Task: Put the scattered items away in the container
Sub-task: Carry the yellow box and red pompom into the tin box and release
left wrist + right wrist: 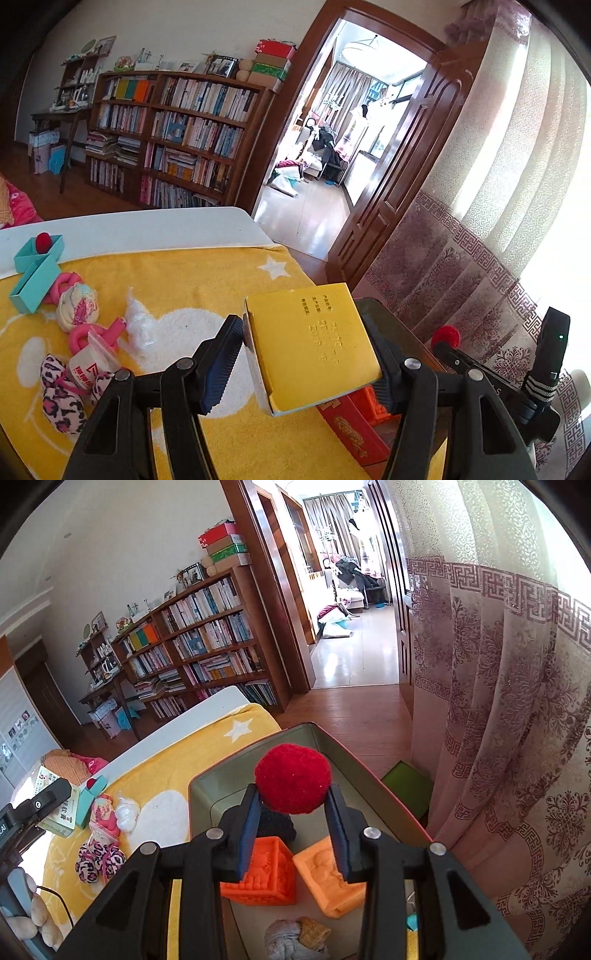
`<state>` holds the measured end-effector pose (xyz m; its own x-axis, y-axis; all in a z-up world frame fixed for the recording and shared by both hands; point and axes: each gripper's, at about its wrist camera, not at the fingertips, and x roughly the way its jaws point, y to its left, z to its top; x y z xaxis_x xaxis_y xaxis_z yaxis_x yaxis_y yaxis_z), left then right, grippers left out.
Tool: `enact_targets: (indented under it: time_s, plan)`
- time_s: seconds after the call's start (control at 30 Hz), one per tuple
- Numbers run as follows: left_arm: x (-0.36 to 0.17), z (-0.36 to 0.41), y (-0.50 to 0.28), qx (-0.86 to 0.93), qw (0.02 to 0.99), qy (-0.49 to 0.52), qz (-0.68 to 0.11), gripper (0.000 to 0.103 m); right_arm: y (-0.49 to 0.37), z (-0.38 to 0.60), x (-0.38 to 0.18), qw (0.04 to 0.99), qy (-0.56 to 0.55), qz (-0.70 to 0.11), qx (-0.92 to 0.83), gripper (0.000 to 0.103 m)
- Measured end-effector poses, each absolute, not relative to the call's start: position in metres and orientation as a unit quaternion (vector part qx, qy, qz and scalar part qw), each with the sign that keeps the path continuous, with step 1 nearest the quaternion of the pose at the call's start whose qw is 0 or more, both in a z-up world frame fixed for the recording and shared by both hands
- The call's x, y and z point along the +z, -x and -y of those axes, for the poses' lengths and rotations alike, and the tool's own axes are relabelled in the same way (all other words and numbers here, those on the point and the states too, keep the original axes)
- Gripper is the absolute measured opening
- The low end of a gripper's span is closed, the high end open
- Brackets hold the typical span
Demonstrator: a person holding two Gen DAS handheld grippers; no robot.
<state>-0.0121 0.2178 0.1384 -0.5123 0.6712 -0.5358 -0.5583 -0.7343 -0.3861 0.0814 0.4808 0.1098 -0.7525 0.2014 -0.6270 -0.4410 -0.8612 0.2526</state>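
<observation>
The right gripper (292, 805) hangs directly over the open container (207, 786), its fingers (246, 834) on either side of a red pompom (293, 778). The fingers look barely apart, and whether they press the ball cannot be told. The pompom lies straight above the container's floor, where an orange block (264, 871), a paler block (328, 878) and a grey cloth (284, 941) already sit, so the drop is judged to need only a release. The left gripper (306, 350) is clamped on a yellow box (314, 343), flat face up, with the container just to its right. More clutter waits on the yellow towel (192, 269) over the tabletop (147, 225), far left: a teal box (33, 280) and a leopard pouch (59, 398).
</observation>
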Motion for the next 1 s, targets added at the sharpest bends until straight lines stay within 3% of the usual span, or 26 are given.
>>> enact_targets:
  time_s: [0.53, 0.57, 0.63, 0.67, 1.0]
  plan:
    - [0.121, -0.334, 0.026, 0.841, 0.386, 0.376, 0.042, 0.065, -0.069, -0.506, 0.094, 0.155, 0.336, -0.194, 0.909, 0.040]
    - [0.118, -0.339, 0.028, 0.837, 0.386, 0.385, 0.039, 0.067, -0.068, -0.508, 0.093, 0.152, 0.337, -0.197, 0.908, 0.045]
    - [0.113, -0.345, 0.030, 0.833, 0.387, 0.395, 0.037, 0.079, -0.067, -0.510, 0.091, 0.141, 0.340, -0.207, 0.906, 0.066]
    - [0.113, -0.346, 0.030, 0.834, 0.386, 0.393, 0.038, 0.083, -0.067, -0.511, 0.092, 0.137, 0.339, -0.212, 0.906, 0.083]
    - [0.112, -0.312, 0.038, 0.839, 0.359, 0.402, 0.074, 0.083, -0.082, -0.514, 0.095, 0.147, 0.308, -0.253, 0.905, 0.086]
